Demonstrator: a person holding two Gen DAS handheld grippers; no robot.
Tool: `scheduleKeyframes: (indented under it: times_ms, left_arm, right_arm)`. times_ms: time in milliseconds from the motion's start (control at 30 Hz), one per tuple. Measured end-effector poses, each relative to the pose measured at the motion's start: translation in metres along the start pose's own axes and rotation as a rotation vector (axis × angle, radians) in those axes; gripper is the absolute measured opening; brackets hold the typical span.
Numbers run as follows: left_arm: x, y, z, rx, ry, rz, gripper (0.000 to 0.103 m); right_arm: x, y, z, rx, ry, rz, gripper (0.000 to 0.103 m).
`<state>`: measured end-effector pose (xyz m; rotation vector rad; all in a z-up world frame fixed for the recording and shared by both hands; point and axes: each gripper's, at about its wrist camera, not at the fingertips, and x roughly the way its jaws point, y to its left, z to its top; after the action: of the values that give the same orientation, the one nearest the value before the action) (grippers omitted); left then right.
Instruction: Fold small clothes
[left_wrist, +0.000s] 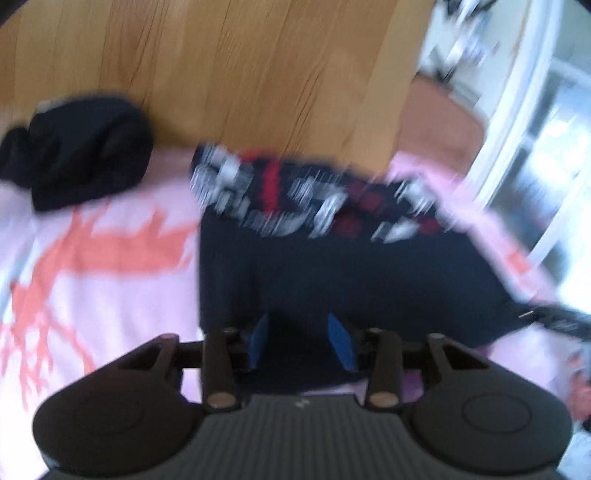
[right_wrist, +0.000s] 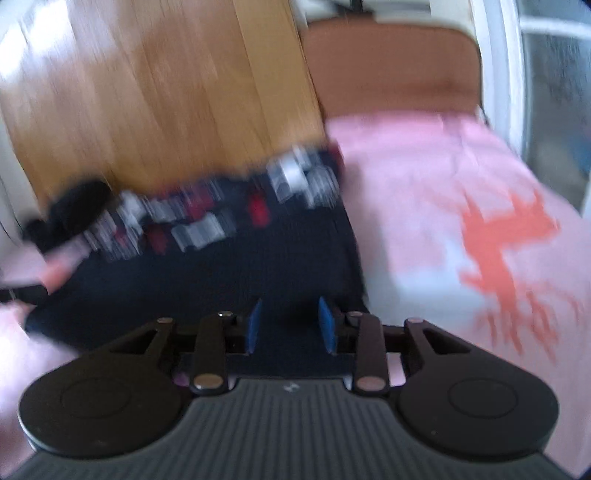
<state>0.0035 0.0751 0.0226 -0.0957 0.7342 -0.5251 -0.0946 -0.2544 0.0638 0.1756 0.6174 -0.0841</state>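
My left gripper (left_wrist: 301, 341) has its blue-padded jaws spread apart with nothing pinched between them, poised over the near edge of the dark navy knitted garment with a red, white and grey patterned band (left_wrist: 351, 266). My right gripper (right_wrist: 290, 325) is likewise parted and empty over the same near hem, toward the garment's right side. The garment lies flat on a pale pink cloth with an orange branching print (right_wrist: 443, 206), its patterned band along the far edge, where the cloth meets a wooden plank surface (left_wrist: 240, 74). A crumpled black fabric bundle (left_wrist: 81, 147) sits beyond the garment's left corner. Bare pink cloth spreads wide on either side of the garment. A brown rounded chair back (right_wrist: 391, 62) stands beyond, near a white window frame (right_wrist: 498, 55). Everything is motion-blurred.
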Motion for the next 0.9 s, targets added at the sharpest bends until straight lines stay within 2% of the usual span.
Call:
scheduleKeyframes:
  times_ms: [167, 267, 367, 433, 533, 633, 800, 900]
  left_arm:
    - [-0.008, 0.007, 0.004, -0.038, -0.003, -0.039, 0.035]
    - [-0.016, 0.013, 0.015, -0.073, -0.045, -0.068, 0.041]
    - [-0.017, 0.012, 0.029, -0.079, -0.096, -0.049, 0.050]
    - [-0.007, 0.012, 0.035, -0.089, -0.101, -0.044, 0.053]
    - [0.010, 0.016, 0.031, -0.097, -0.058, -0.012, 0.053]
    - [0.013, 0.022, 0.021, -0.089, -0.054, -0.007, 0.051]
    - [0.016, 0.019, 0.020, -0.058, -0.060, -0.006, 0.054]
    - [0.017, 0.015, 0.019, -0.030, -0.062, 0.005, 0.057]
  right_arm:
    - [-0.017, 0.000, -0.002, -0.052, 0.017, -0.004, 0.033]
    - [-0.029, -0.006, 0.006, 0.005, -0.059, 0.023, 0.036]
    - [-0.030, -0.003, 0.019, 0.047, -0.121, 0.045, 0.038]
    - [-0.024, 0.006, 0.025, 0.045, -0.138, 0.045, 0.039]
    - [-0.005, 0.020, 0.028, 0.032, -0.108, 0.040, 0.040]
    - [0.018, 0.012, 0.018, 0.042, -0.010, -0.023, 0.041]
    - [0.014, -0.001, 0.002, 0.065, -0.078, 0.018, 0.040]
    - [0.014, 0.001, 0.000, 0.056, -0.086, 0.028, 0.047]
